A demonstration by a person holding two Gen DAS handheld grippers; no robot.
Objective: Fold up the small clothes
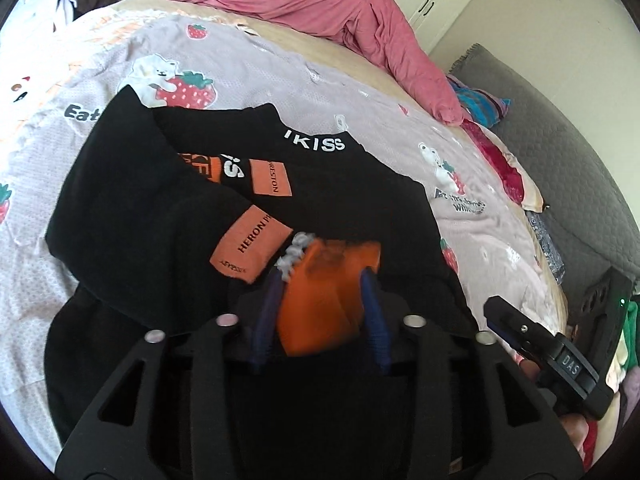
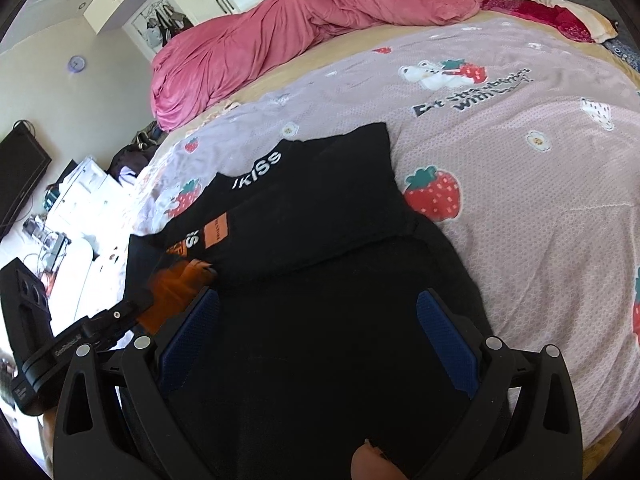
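Looked roughly halfway there, tbh. Found the black top (image 1: pixel 160 200) lying on the strawberry blanket (image 1: pixel 320 92), near the front edge of the bed, partly folded in over itself, orange patches (image 1: pixel 250 244) facing up. Couldn't call the left gripper (image 1: pixel 323 276) either way: had a blurry orange something (image 1: pixel 320 316) sitting between the jaws, maybe part of the top, gripped or let go, no clue. Saw the right gripper (image 2: pixel 318 294) spread wide over the black fabric, pinching nothing. Probably left to do: bringing in the loose side, doubling the bottom up toward the collar, flattening the lumps.
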